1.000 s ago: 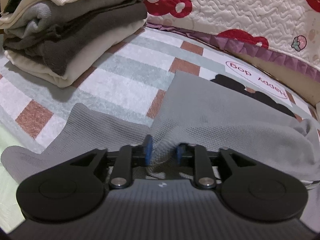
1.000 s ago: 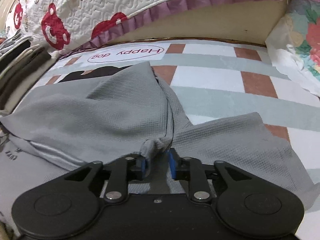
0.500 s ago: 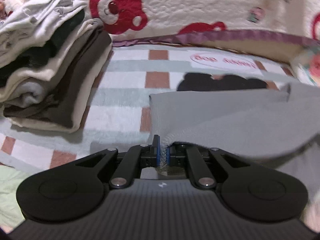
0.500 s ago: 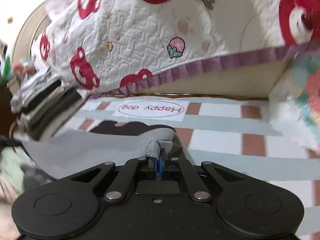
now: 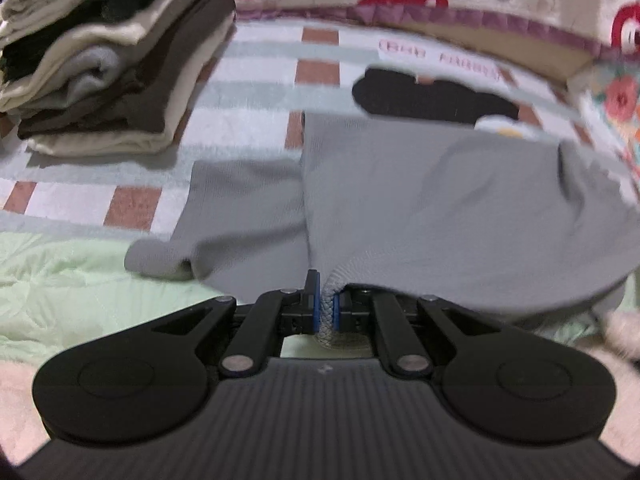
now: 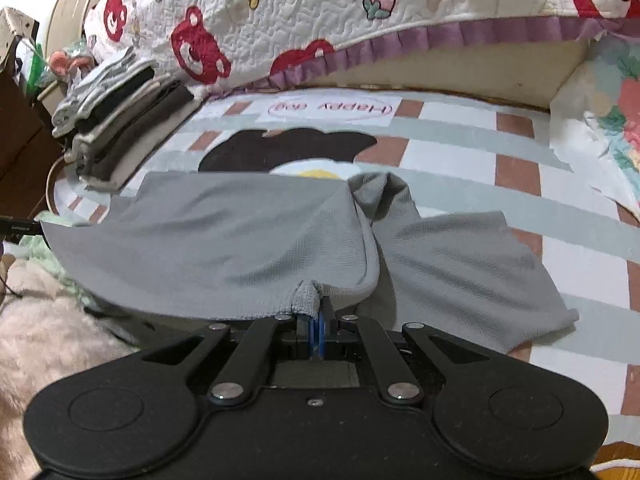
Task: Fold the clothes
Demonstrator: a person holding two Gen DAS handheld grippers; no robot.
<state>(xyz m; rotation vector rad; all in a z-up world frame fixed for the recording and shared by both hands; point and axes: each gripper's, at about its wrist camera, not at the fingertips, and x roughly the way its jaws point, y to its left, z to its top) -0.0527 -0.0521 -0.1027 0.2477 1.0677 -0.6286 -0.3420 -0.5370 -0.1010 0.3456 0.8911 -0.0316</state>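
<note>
**Grey knit garment pinched at two edges**

A ribbed hem of the grey waffle-knit garment [image 5: 432, 200] is clamped in the left gripper [image 5: 325, 307]. A bunched edge, possibly the hem, is pinched by the right gripper [image 6: 316, 330]. The cloth is draped ahead over the checked bedspread [image 6: 460, 128].

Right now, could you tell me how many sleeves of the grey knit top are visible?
2: one sleeve lies flat toward the folded clothes stack; the other sleeve lies spread on the opposite side.
</note>
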